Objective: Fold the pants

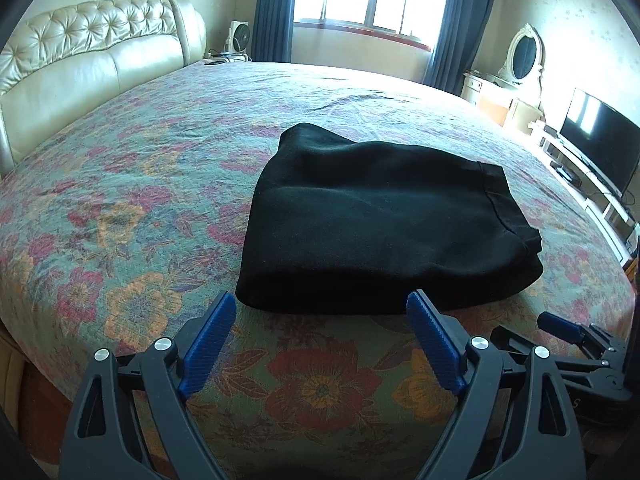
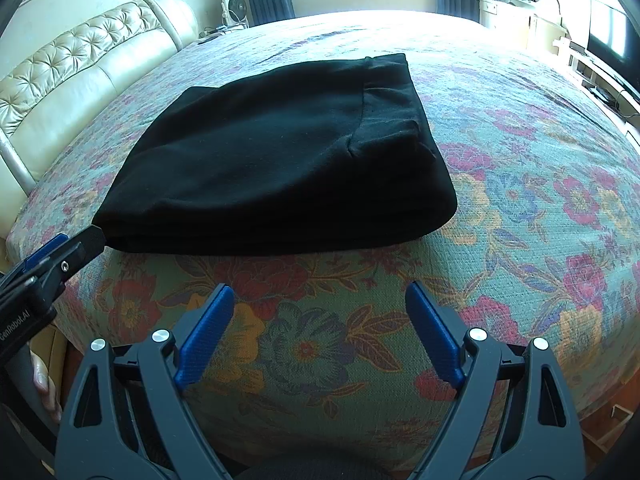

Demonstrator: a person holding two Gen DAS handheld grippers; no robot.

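Black pants lie folded into a thick stack on the floral bedspread, waistband at the right end. My left gripper stands open just short of the stack's near edge, nothing between its blue pads. In the right wrist view the same pants lie ahead, and my right gripper is open over the bedspread, a little back from the stack. The left gripper's finger shows at the pants' near left corner; the right gripper's finger shows at lower right of the left wrist view.
A cream tufted headboard runs along the bed's left side. Window with blue curtains at the back. A TV on a low white stand and a dresser with an oval mirror stand to the right. A hand shows at lower left.
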